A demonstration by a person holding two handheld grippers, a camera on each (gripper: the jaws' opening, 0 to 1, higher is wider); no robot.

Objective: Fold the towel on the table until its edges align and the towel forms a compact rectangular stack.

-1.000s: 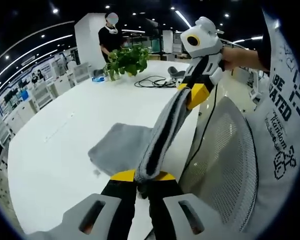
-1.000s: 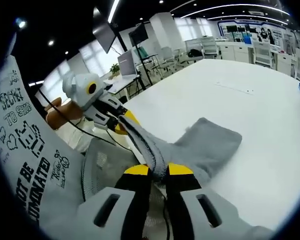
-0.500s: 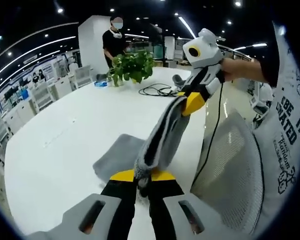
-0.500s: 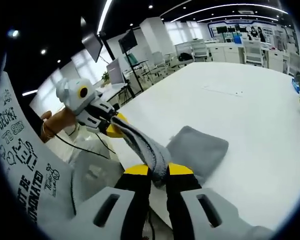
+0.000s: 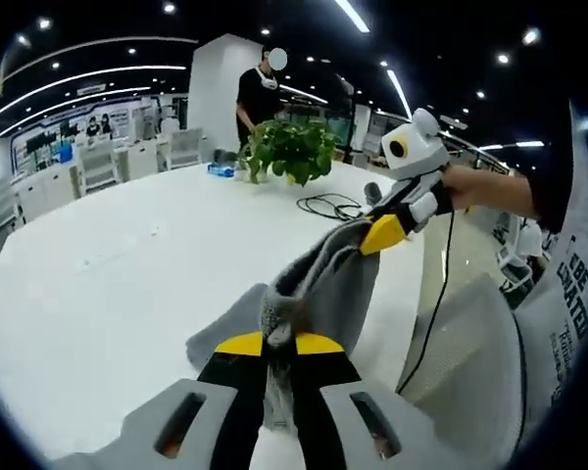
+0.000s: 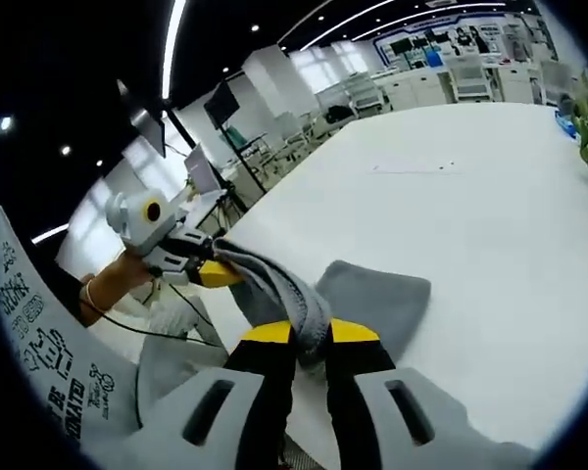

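Left tool (image 5: 279, 345): clamped on grey towel (image 5: 318, 284) corner. Right tool (image 6: 311, 333): clamped on adjacent corner. Towel: near edge raised higher than a second ago, far half on white desk (image 5: 108, 255). Fold under way.

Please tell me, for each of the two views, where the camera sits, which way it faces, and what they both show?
Left gripper view: rides on the left gripper, facing along the towel toward the right gripper; the person's hand and printed shirt show.
Right gripper view: rides on the right gripper, facing back toward the left gripper; the hand shows.
Shared: towel, white table, each other's gripper.
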